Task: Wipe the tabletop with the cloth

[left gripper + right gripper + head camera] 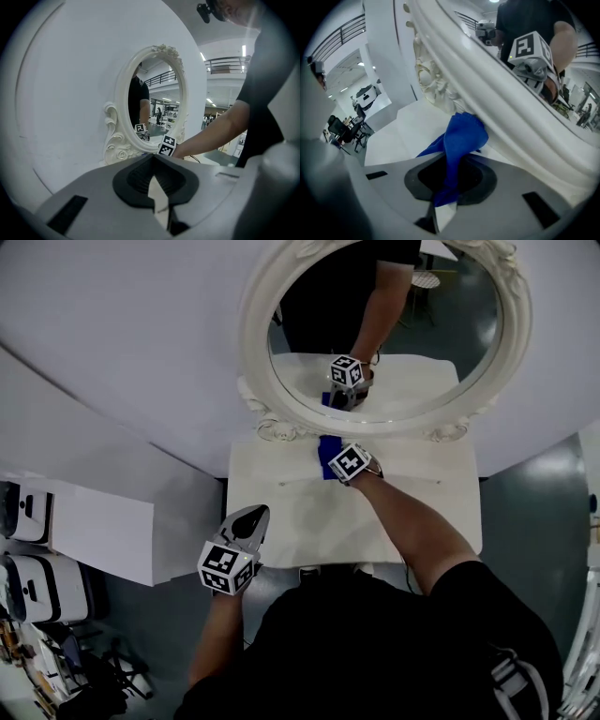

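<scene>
Blue cloth (460,138), a soft bunched rag, is pinched in the right gripper (336,463), whose jaws are clamped on its lower end. The free end bulges up and forward out of them. In the right gripper view the bunched end presses against the foot of the carved white mirror frame (497,89). A smaller fold trails to the left onto the white surface (401,136).

Seen from above, the cloth (325,452) sits at the back edge of the surface (422,512), a little left of its middle. It lies right under the bottom of the oval mirror in its ornate white frame (251,352). The person's right forearm (412,521) reaches diagonally across the surface to it, and the glass reflects the marker cube and the arm.

The left gripper (251,518) hangs at the front left corner of the surface, partly past the front edge, well apart from the cloth. It points toward the mirror. Its jaws are closed together at the tips with nothing between them; its own view shows only a pale sliver of the surface behind the pads.

A plain white curved wall panel (122,343) stands behind the mirror. Grey floor (534,512) shows beyond the right edge of the surface.
</scene>
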The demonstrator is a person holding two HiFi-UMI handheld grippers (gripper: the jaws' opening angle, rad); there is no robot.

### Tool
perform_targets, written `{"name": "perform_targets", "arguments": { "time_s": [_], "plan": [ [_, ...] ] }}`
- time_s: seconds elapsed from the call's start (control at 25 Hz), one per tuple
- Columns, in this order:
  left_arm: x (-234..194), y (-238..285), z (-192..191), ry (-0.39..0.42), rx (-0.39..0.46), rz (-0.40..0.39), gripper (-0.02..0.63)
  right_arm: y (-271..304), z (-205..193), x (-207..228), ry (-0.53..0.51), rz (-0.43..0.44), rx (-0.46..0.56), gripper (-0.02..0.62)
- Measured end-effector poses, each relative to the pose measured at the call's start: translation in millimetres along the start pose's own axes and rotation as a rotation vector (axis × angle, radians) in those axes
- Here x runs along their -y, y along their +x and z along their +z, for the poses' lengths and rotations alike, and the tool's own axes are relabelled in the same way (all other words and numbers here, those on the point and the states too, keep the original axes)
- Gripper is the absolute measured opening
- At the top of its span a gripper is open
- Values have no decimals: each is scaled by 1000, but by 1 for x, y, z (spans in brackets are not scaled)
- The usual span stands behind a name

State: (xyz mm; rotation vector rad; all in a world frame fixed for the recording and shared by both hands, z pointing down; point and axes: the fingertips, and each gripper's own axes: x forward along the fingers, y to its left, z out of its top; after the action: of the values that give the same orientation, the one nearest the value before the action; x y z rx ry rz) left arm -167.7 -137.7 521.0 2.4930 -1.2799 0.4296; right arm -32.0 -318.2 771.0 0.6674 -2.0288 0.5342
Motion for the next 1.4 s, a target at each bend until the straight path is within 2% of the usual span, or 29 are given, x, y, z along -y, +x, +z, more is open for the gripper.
{"name": "perform_targets", "arguments": {
  "time_s": [0.08, 0.2, 0.28, 0.4, 0.64, 1.12, 1.4],
  "plan": [
    [11, 12, 5, 10, 0, -23, 11, -11, -13, 19, 35, -7, 28, 43],
    [28, 30, 12, 24, 0, -56, 11, -32, -38, 60, 56, -92, 34, 43],
    [39, 43, 15, 33, -3, -78, 11, -44, -56, 77, 85, -103, 38, 43],
    [55, 64, 21, 45, -5, -115, 11, -64, -83, 111, 122, -164, 38, 43],
    [88, 100, 31, 71, -11, -182, 11, -102, -134, 163, 222, -221, 48, 43],
    [137, 152, 41, 98, -25, -272, 11, -167, -226, 244, 365, -327, 55, 43],
    [151, 166, 44, 102, -24, -290, 11, -189, -259, 266, 410, -368, 49, 43]
  ]
}}
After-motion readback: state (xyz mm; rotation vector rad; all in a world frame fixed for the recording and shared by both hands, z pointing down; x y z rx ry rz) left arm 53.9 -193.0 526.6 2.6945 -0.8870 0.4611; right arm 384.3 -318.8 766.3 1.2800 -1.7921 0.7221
